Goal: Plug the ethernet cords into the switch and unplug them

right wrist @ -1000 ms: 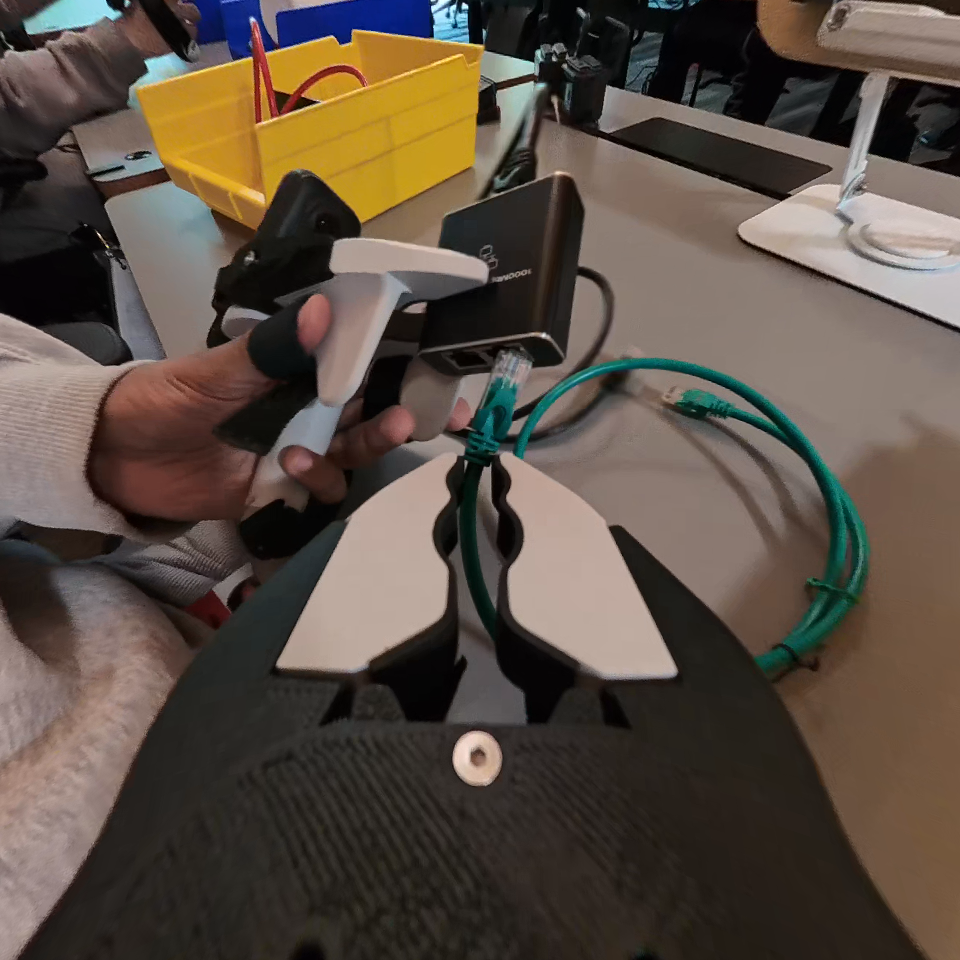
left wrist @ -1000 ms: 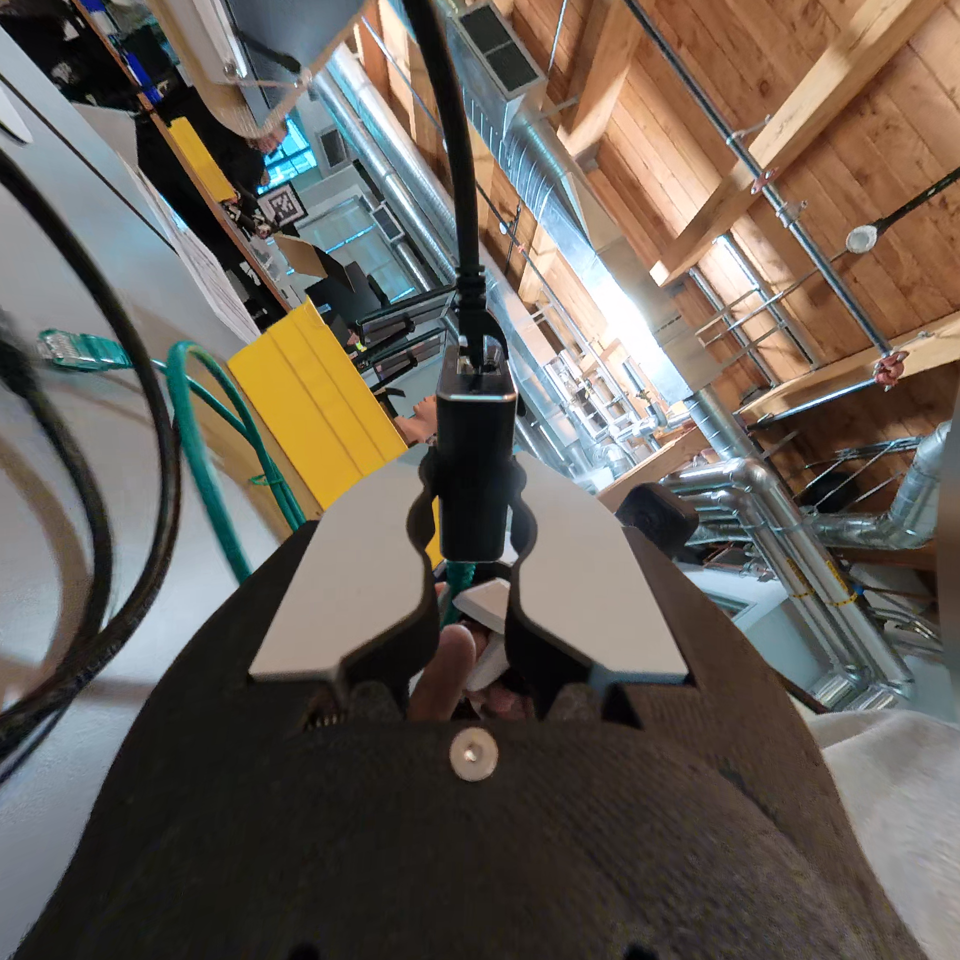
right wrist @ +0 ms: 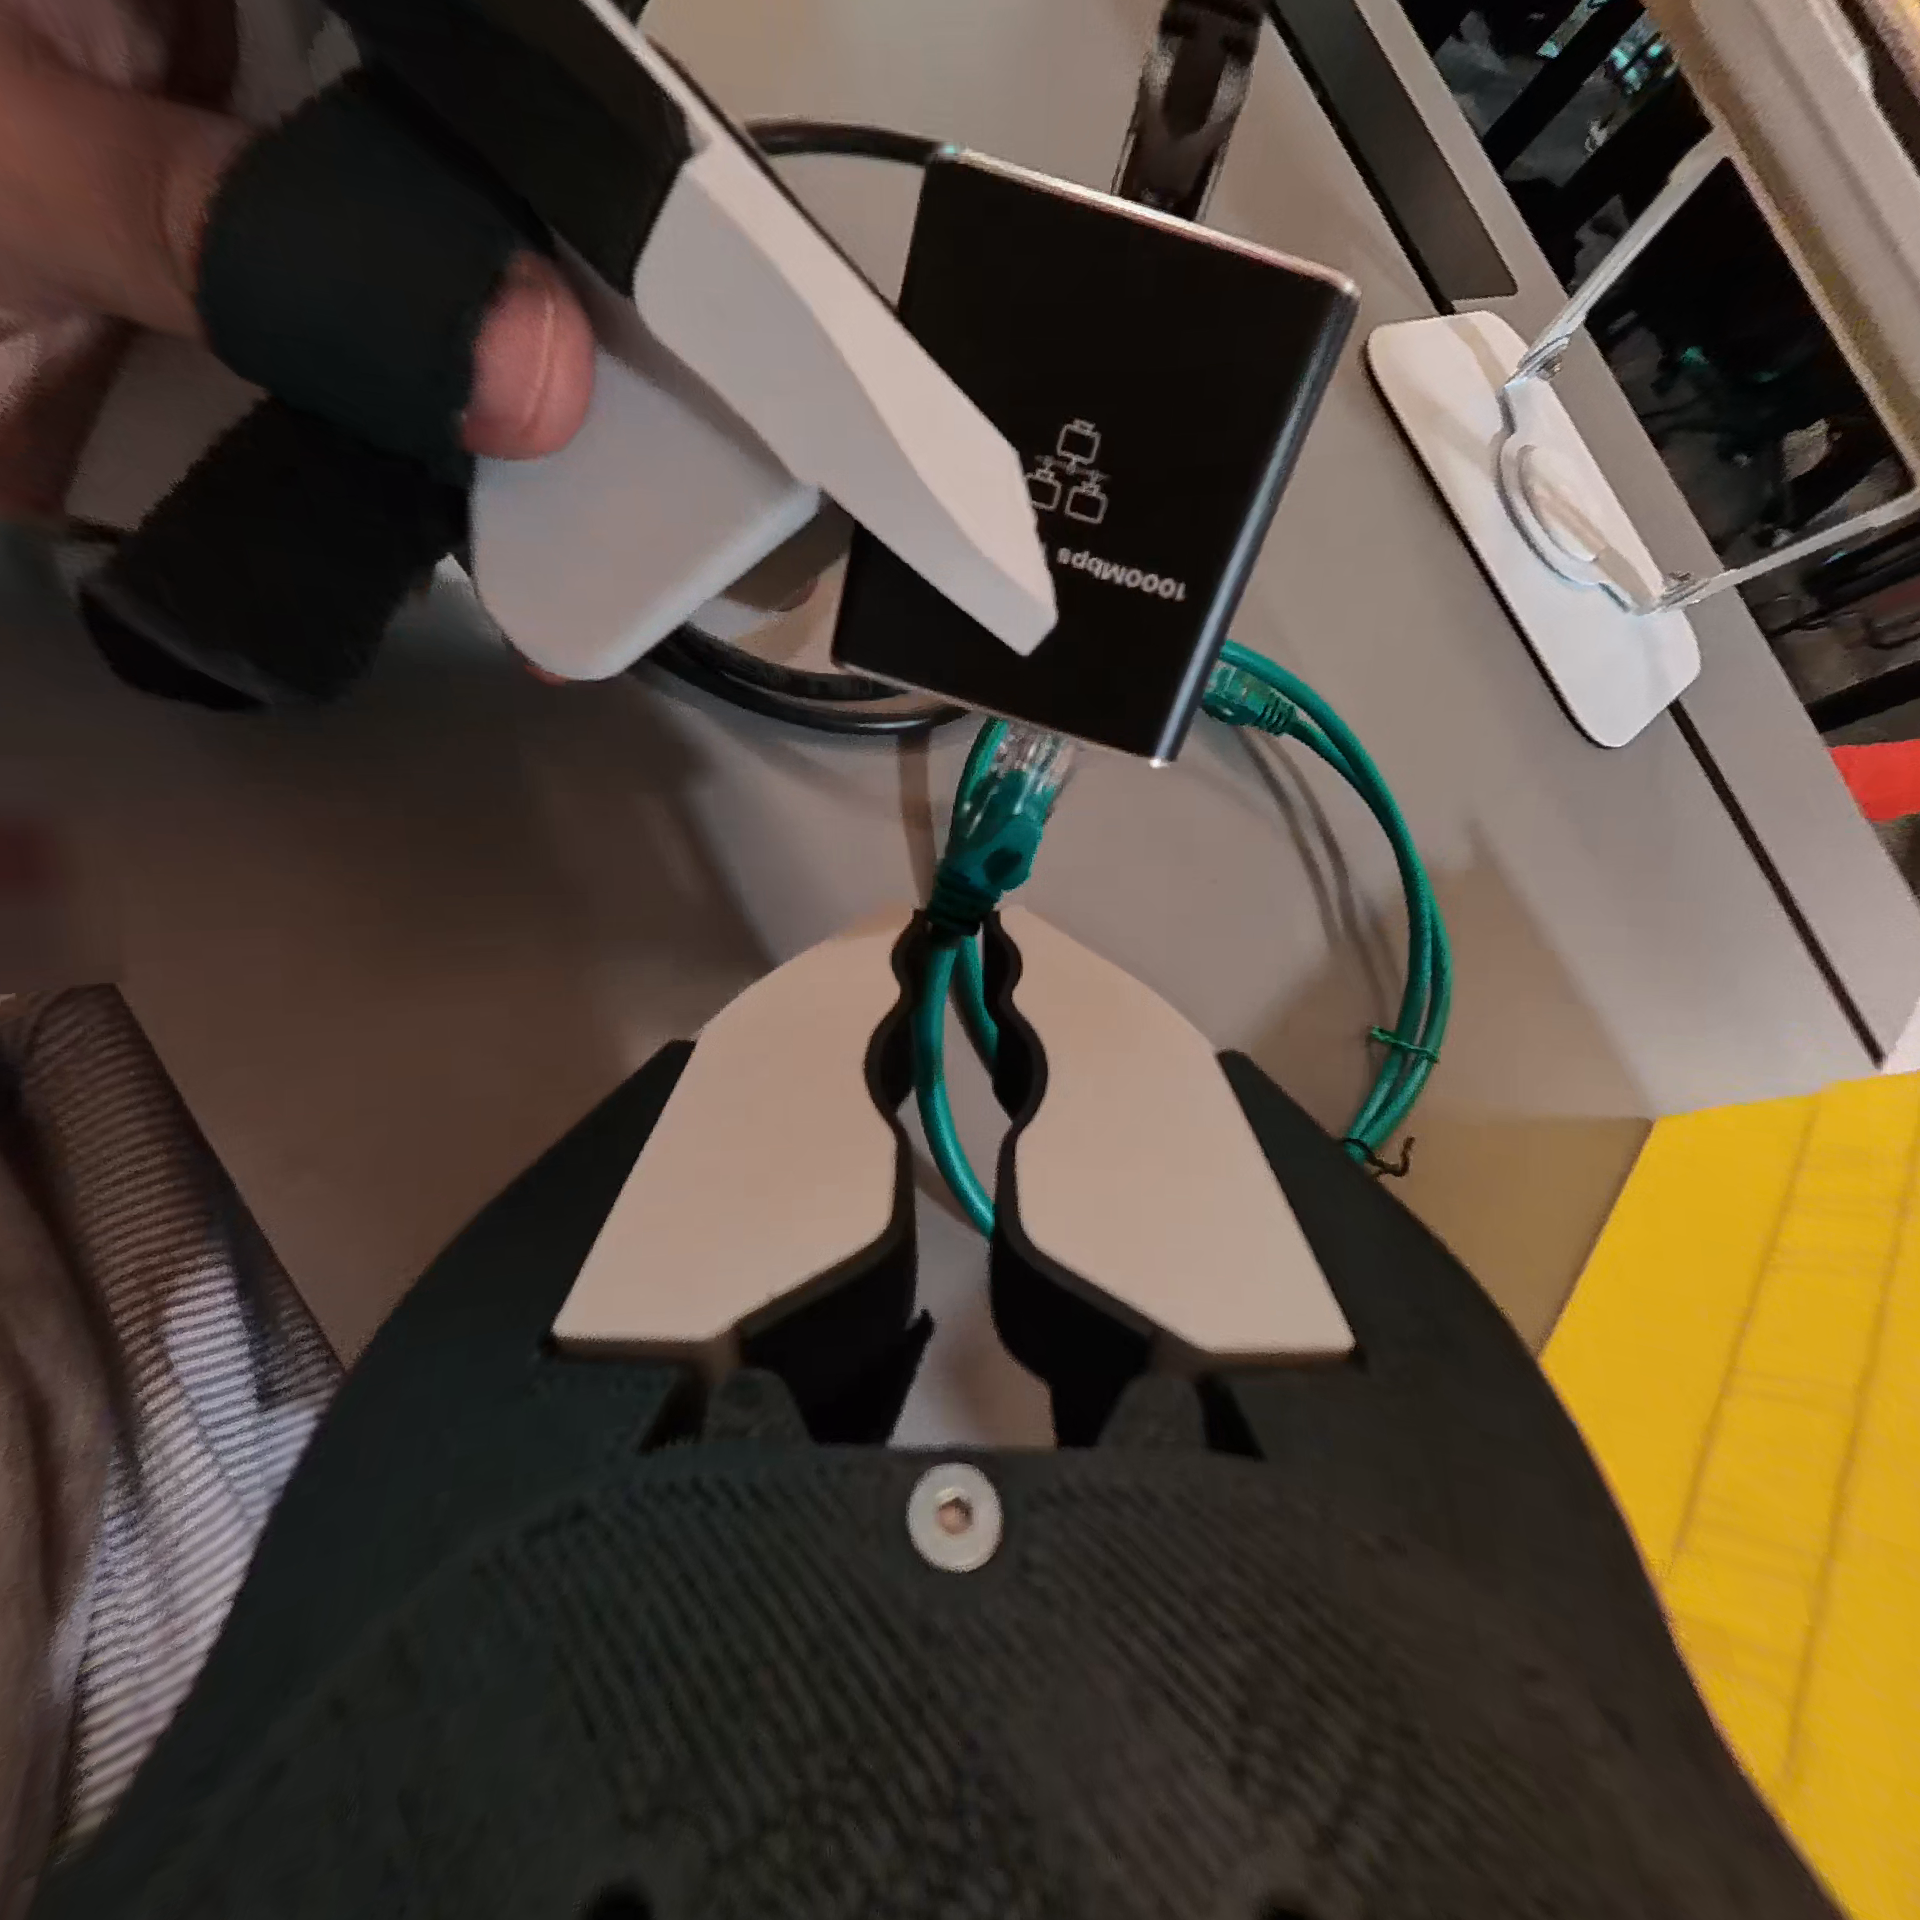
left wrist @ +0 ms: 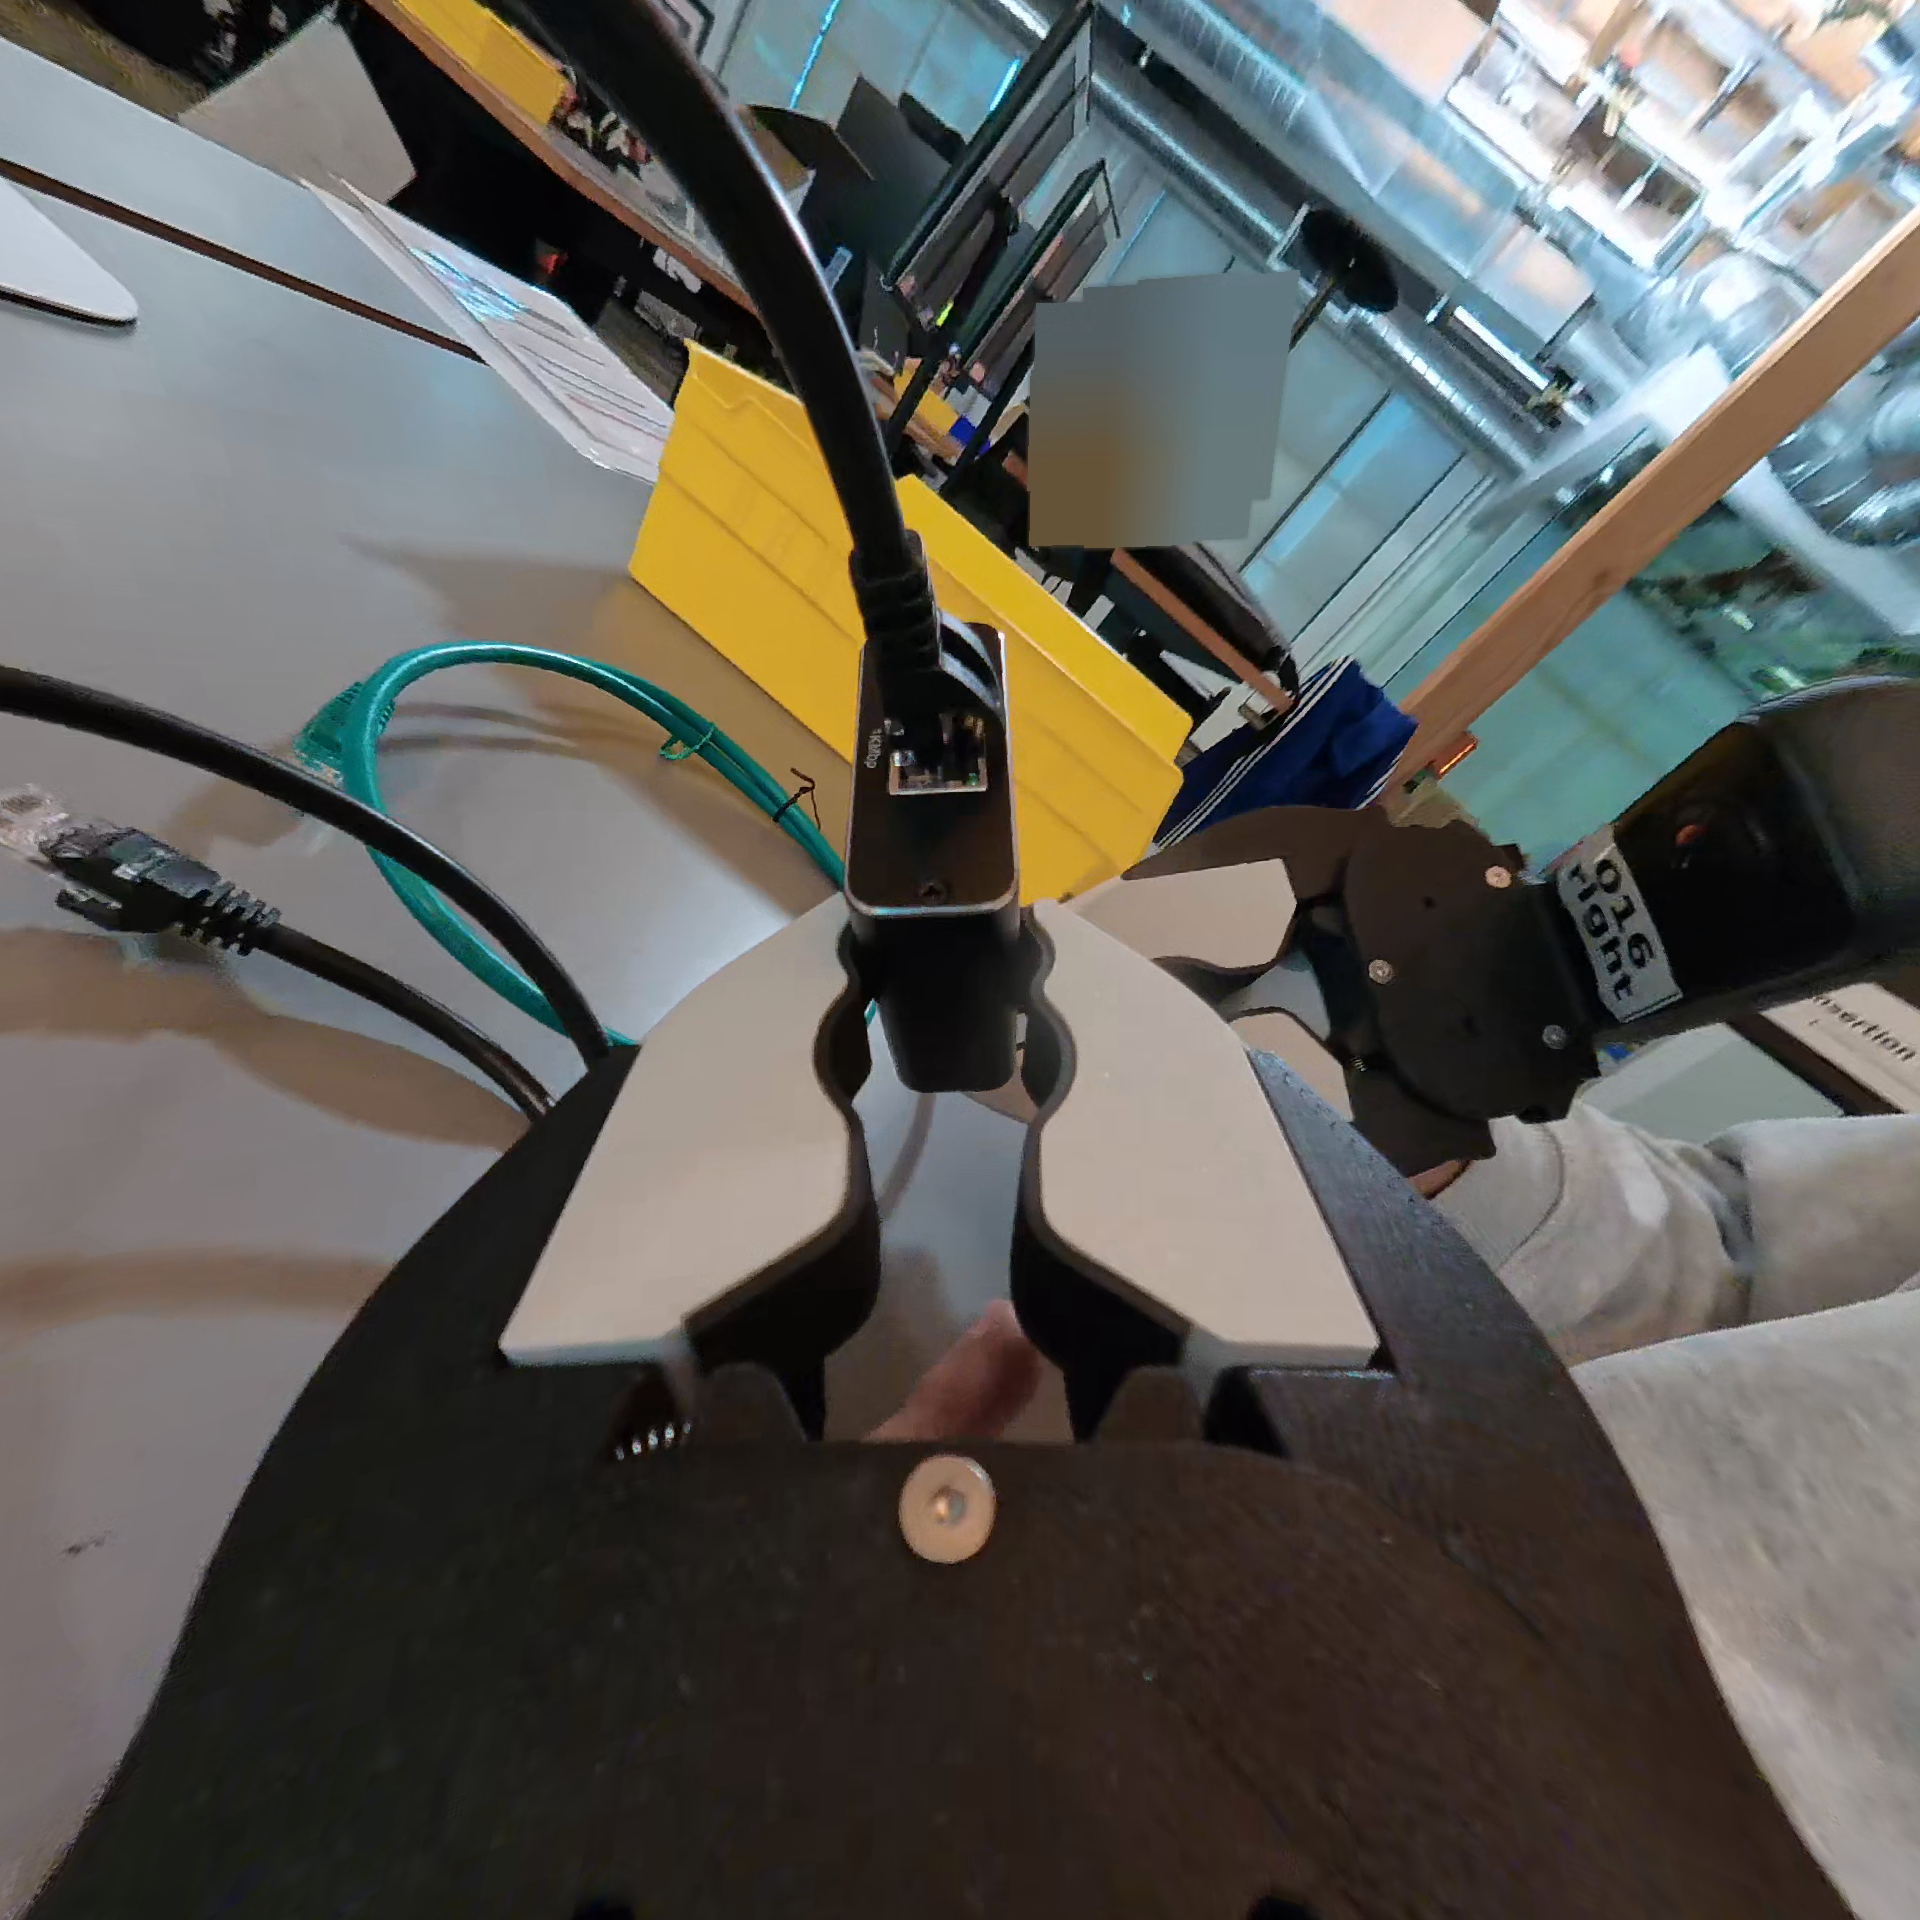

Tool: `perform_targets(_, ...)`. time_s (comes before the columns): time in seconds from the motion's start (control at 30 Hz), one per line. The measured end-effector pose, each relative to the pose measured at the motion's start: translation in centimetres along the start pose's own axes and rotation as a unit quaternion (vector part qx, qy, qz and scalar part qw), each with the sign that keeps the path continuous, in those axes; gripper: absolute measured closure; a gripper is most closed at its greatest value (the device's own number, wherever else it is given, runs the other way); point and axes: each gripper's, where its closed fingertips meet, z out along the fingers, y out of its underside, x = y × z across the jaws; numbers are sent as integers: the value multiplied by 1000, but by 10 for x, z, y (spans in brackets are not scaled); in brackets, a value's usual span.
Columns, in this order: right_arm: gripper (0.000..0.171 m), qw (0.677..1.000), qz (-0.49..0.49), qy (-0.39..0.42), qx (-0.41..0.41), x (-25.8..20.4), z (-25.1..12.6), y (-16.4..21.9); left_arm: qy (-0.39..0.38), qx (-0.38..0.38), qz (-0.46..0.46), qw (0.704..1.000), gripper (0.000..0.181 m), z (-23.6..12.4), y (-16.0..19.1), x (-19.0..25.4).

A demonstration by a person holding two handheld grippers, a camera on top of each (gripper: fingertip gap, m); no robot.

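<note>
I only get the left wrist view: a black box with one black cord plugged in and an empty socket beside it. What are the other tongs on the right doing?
Observer: The right tongs are shut on a green cord, just behind its plug.
Operator: Is that plug in the box?
Observer: Its clear tip meets the end of the switch that faces the right tongs, opposite your socket. I cannot tell whether it is seated.
Operator: And who holds my tongs?
Observer: A hand with black finger sleeves grips the left tongs.
</note>
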Motion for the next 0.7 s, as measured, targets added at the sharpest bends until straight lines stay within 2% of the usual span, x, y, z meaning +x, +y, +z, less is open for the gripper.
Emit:
perform_targets(0.17, 162, 999, -43, 25, -7, 3, -1, 1, -8, -28, 8, 1000, 156, -1, 3, -6)
perform_targets(0.3, 162, 989, -128, 69, -18, 6, -3, -1, 1, -44, -17, 999, 156, -4, 4, -10)
perform_targets(0.43, 161, 971, -206, 113, -32, 5, -5, -5, 12, -52, -64, 997, 156, -6, 5, -15)
perform_targets(0.53, 162, 968, -214, 122, -37, 6, -6, -5, 24, -46, -92, 994, 157, -7, 5, -15)
perform_targets(0.7, 162, 963, -230, 136, -45, 9, -7, -4, 66, -19, -196, 978, 156, -7, 2, -12)
